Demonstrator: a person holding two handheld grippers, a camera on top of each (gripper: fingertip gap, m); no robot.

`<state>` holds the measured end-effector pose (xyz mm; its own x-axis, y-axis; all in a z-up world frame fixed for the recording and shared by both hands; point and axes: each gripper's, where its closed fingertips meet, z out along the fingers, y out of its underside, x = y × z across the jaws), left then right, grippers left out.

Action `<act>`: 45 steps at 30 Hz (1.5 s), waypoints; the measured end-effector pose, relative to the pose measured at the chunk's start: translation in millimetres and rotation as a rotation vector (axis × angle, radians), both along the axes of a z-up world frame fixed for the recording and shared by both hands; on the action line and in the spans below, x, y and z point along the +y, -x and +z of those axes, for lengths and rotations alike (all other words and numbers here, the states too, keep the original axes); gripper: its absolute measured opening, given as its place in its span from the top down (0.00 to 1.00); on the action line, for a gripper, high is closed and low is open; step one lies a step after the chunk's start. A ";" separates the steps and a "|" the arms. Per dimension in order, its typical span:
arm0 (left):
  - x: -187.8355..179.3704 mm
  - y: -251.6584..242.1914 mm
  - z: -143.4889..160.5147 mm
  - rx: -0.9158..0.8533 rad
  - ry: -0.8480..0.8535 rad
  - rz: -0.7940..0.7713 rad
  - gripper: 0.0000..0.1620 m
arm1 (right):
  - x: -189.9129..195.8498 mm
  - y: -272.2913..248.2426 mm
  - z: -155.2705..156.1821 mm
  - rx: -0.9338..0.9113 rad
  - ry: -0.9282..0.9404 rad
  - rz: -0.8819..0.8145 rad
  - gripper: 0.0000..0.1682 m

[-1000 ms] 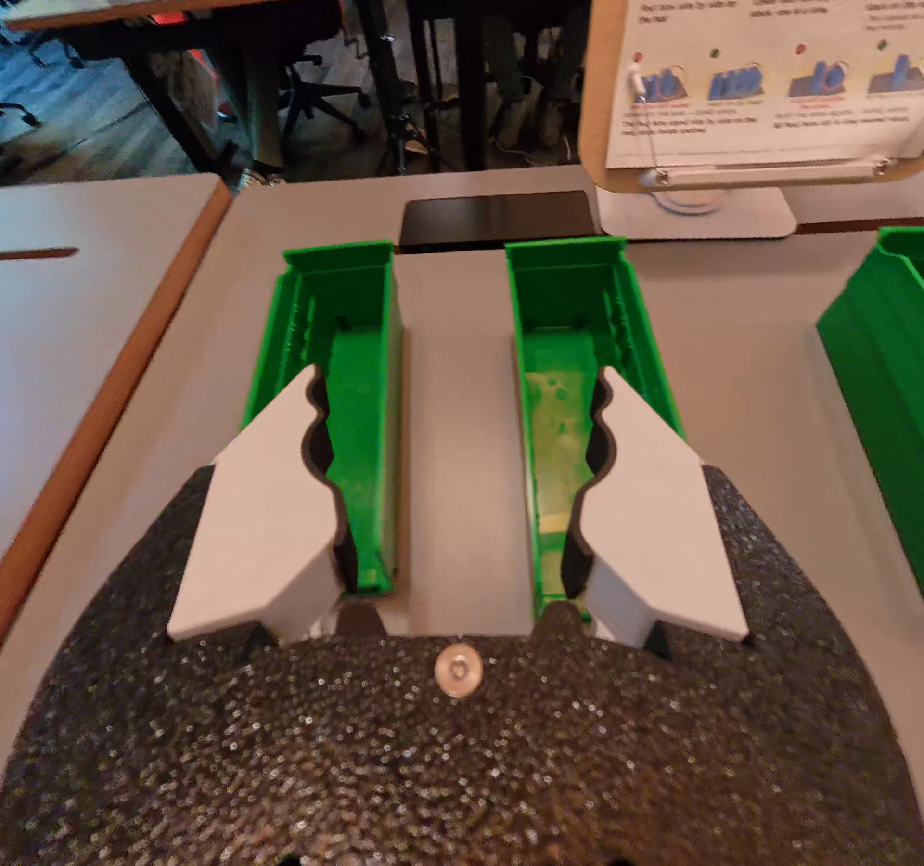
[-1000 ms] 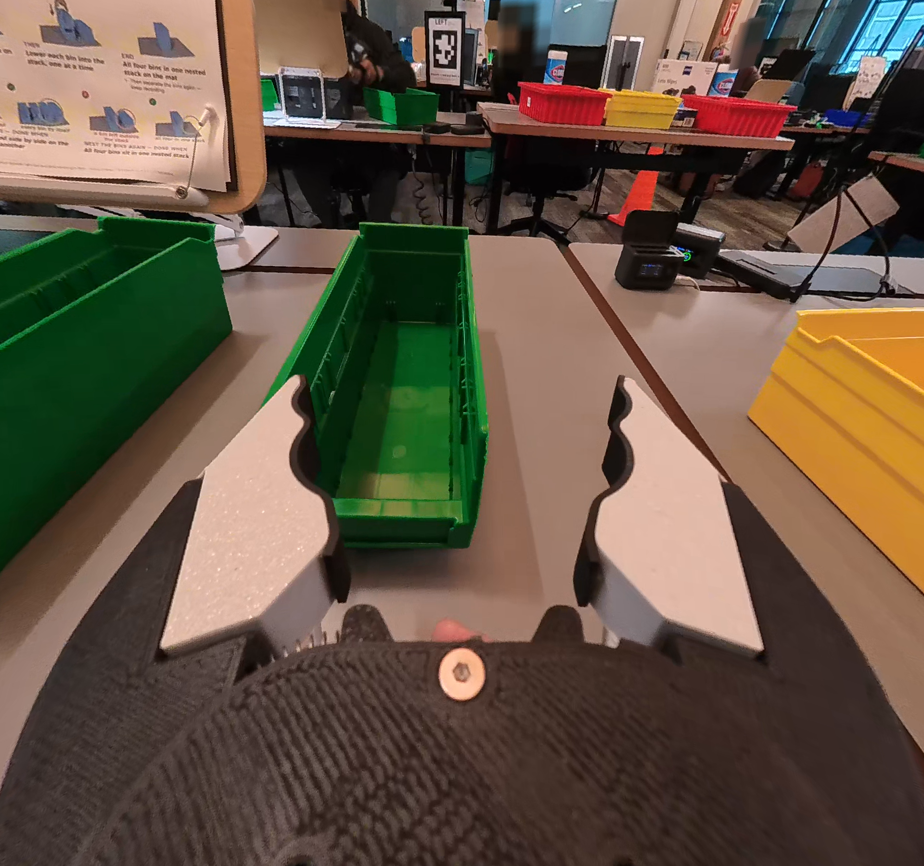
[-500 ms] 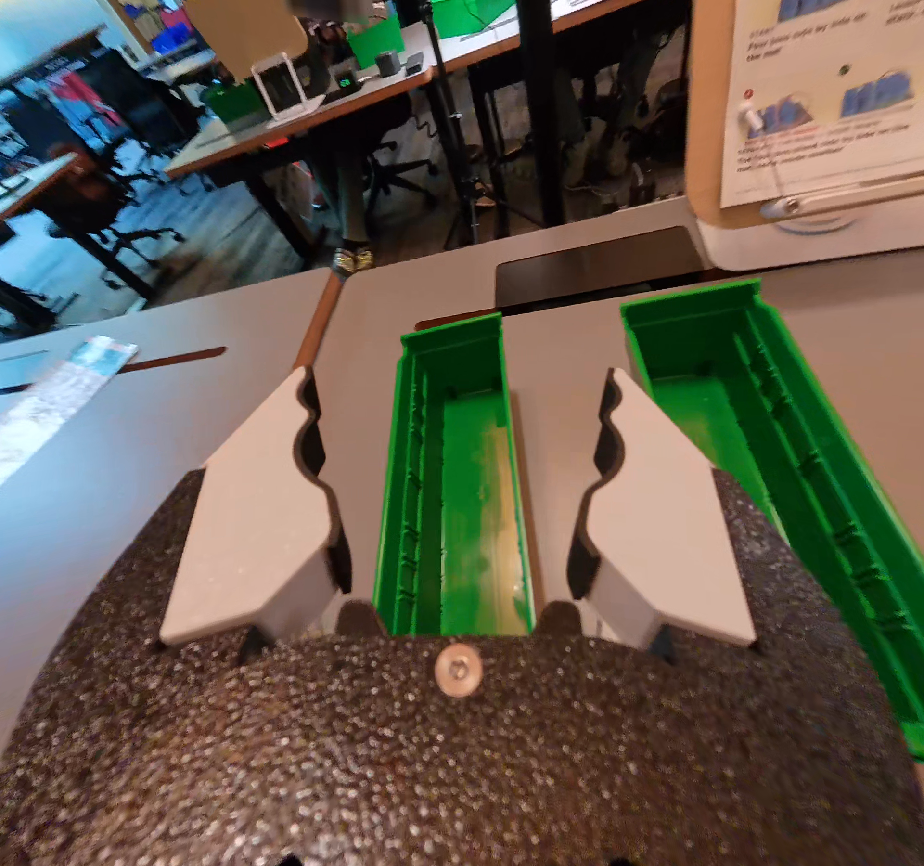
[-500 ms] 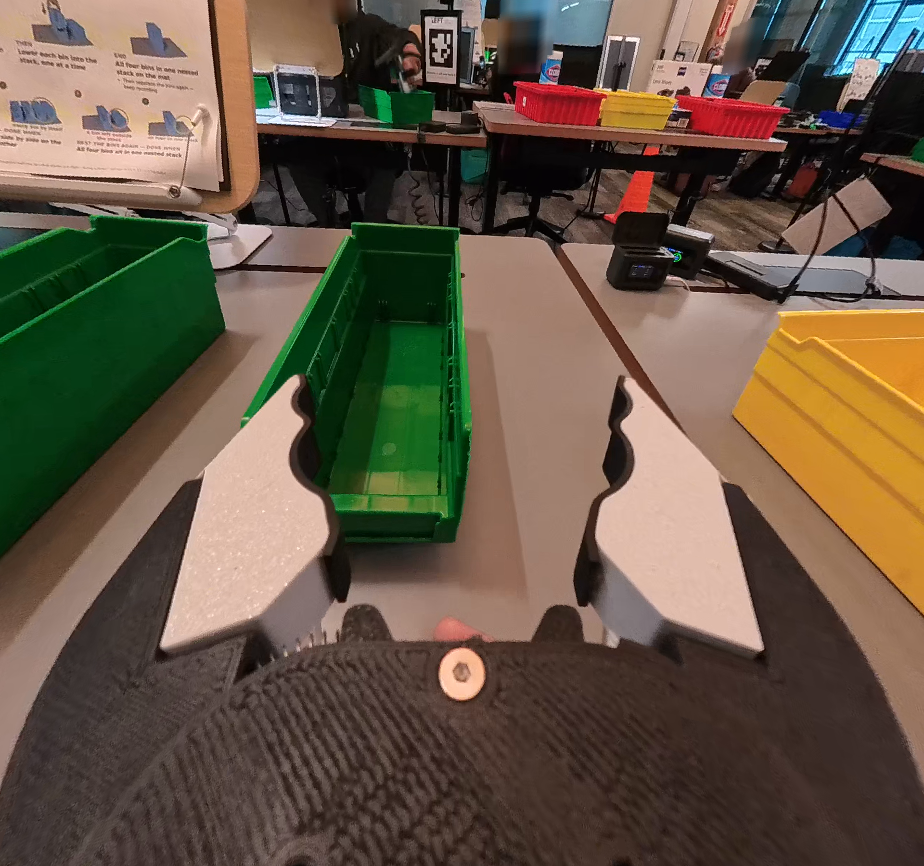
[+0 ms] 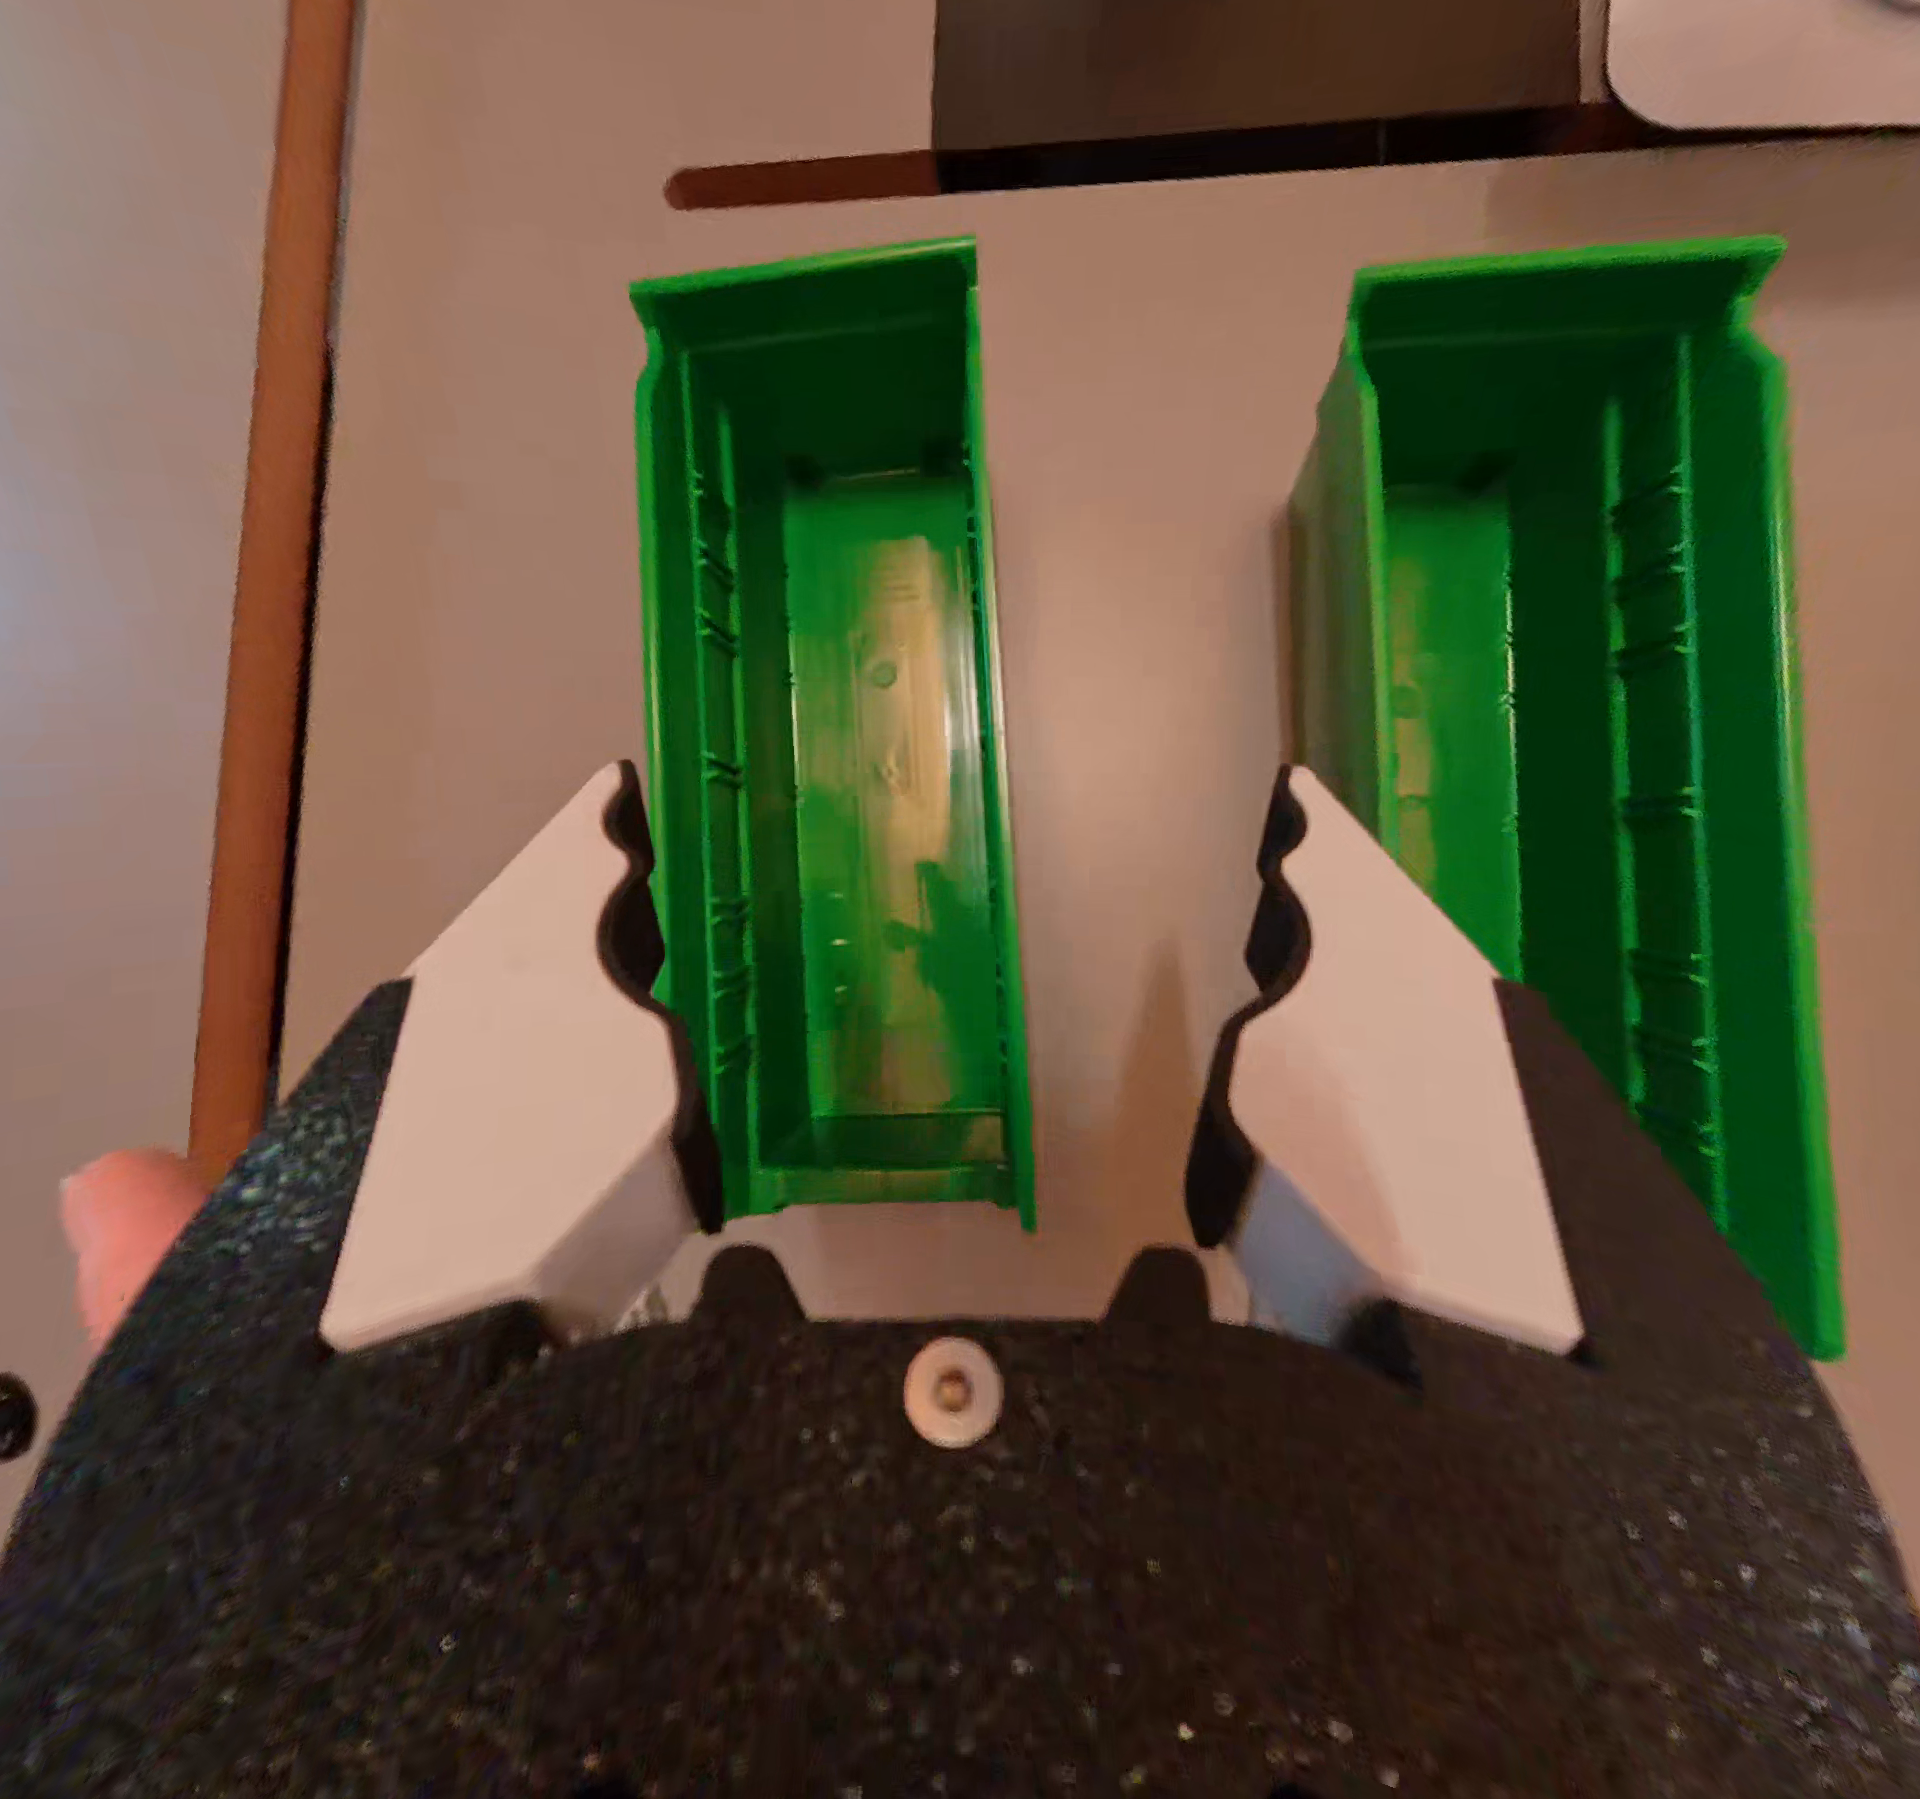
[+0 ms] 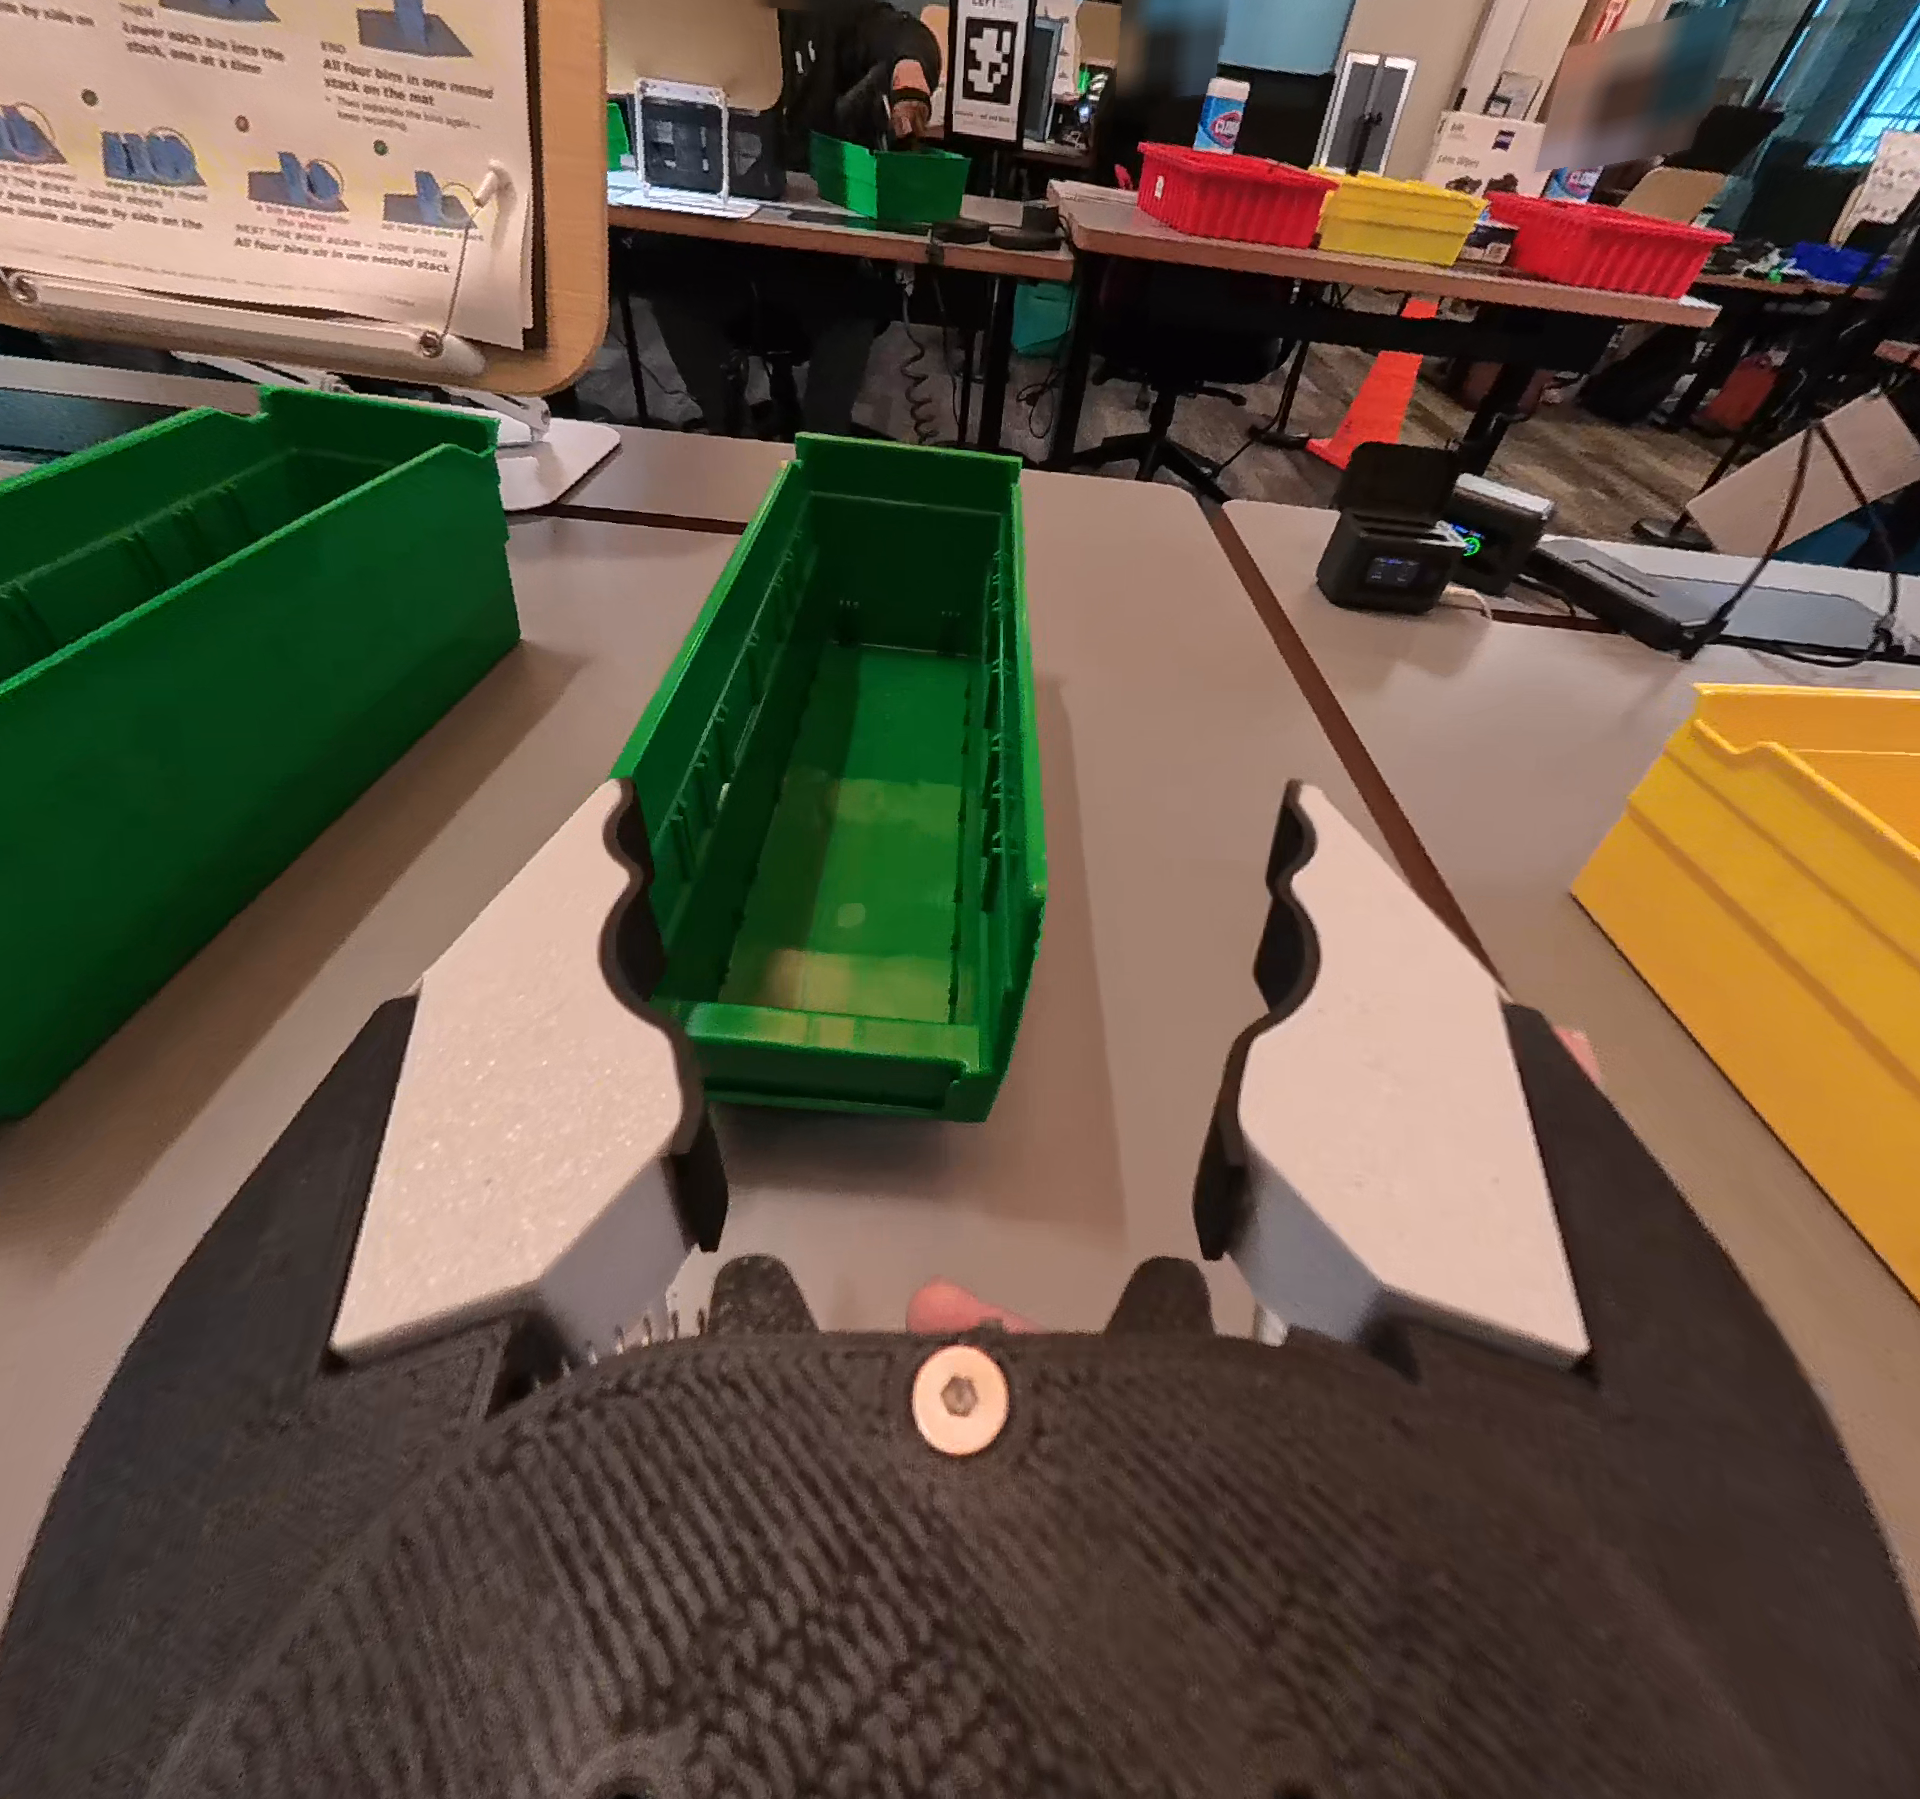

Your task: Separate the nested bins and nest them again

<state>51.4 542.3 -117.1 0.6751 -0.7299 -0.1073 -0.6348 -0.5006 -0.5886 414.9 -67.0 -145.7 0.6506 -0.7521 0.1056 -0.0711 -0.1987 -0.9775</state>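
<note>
Left wrist view: the left gripper [image 5: 956,1001] looks almost straight down at the grey bench [image 5: 1132,606], its fingers [image 5: 520,1053] spread apart and holding nothing. 2 green bins stand side by side, apart: the near bin [image 5: 831,731] lies between the fingers, closer to the left one, and the second bin [image 5: 1621,710] lies beyond the right finger.

Right wrist view: the right gripper [image 6: 951,1011] has its fingers [image 6: 1382,1074] apart and empty. A single green bin [image 6: 862,783] sits ahead on the bench, a larger green stack [image 6: 208,689] at left, a yellow bin [image 6: 1787,876] at right.
</note>
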 end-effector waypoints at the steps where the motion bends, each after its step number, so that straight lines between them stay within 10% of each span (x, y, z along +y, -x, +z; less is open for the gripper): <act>1: 1.8 -2.4 -3.5 0.010 0.022 0.013 0.29 | 1.4 0.5 -1.4 0.004 0.002 0.005 0.30; 10: 24.5 1.1 -40.8 0.200 0.117 0.069 0.29 | 4.3 2.6 -3.1 0.011 0.008 0.022 0.30; 22: -88.0 -105.1 -74.8 0.053 0.439 -0.152 0.24 | 13.0 5.2 -11.6 0.021 0.045 0.045 0.30; 32: -103.4 -115.1 -117.3 0.222 0.418 -0.138 0.15 | 19.4 9.0 -15.5 0.039 0.045 0.080 0.31; 45: -104.4 -114.2 -117.7 0.243 0.431 -0.122 0.18 | 158.5 125.0 -39.8 0.175 -0.051 0.458 0.34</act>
<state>165.6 437.8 -234.7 0.5750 -0.8145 0.0776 -0.7968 -0.5790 -0.1728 289.9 91.6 -185.4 0.9203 -0.3857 -0.0646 -0.1519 -0.2003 -0.9679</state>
